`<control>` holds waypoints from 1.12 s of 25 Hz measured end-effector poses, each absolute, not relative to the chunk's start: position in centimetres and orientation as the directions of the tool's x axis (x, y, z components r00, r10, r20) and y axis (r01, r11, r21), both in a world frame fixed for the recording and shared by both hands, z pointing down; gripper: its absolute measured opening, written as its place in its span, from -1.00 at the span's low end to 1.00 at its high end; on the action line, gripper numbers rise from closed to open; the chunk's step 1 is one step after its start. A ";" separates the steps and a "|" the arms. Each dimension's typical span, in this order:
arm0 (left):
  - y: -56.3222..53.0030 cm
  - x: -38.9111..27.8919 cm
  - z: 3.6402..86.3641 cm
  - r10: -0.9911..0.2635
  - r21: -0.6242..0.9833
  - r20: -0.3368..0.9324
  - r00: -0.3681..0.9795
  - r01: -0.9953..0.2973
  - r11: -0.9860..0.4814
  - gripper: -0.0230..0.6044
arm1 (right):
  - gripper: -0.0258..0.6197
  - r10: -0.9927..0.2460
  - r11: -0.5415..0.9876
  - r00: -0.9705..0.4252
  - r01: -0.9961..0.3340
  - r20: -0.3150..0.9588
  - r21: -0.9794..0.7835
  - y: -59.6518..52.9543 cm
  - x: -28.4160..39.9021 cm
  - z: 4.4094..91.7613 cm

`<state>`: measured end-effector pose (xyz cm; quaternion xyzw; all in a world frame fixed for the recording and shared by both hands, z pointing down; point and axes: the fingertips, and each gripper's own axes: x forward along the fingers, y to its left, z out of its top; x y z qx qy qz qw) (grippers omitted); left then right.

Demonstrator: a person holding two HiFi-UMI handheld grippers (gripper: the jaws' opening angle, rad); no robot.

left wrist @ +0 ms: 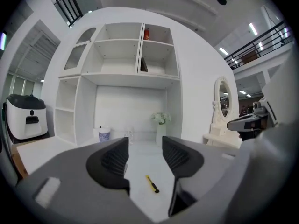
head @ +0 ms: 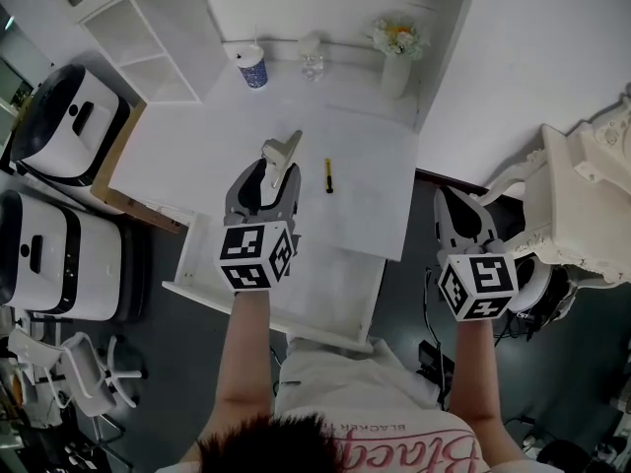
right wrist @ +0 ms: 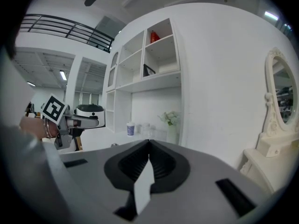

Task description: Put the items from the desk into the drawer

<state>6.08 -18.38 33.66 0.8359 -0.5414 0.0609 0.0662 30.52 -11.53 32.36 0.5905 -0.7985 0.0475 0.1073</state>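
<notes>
A yellow and black pen (head: 328,175) lies on the white desk (head: 197,146); it shows between the jaws in the left gripper view as the pen (left wrist: 152,184). A beige, wedge-shaped item (head: 281,153) rests just ahead of my left gripper (head: 268,175). That gripper (left wrist: 145,148) is open, holds nothing, and hovers over the desk's front. Below the front edge a white drawer (head: 325,308) looks pulled out. My right gripper (head: 455,200) is shut and empty, off the desk's right side over dark floor; its jaws meet in the right gripper (right wrist: 149,146) view.
At the desk's back stand a blue cup (head: 253,68), a glass (head: 312,64) and a vase of flowers (head: 396,55). White shelves (head: 148,28) rise at back left. Two white appliances (head: 69,126) sit left, an ornate white dressing table (head: 592,205) right.
</notes>
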 end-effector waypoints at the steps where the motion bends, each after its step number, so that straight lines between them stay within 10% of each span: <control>1: -18.8 6.6 34.3 -0.893 0.056 0.195 0.405 -0.914 -0.402 -0.20 | -0.90 -0.931 0.300 -0.282 -0.953 0.231 0.046 -11.8 30.8 32.6; 28: -24.5 13.4 56.4 -0.593 0.119 0.734 0.332 -0.922 -0.369 -0.18 | -0.90 -0.860 0.313 -0.306 -0.948 0.408 -0.050 -14.5 34.1 41.8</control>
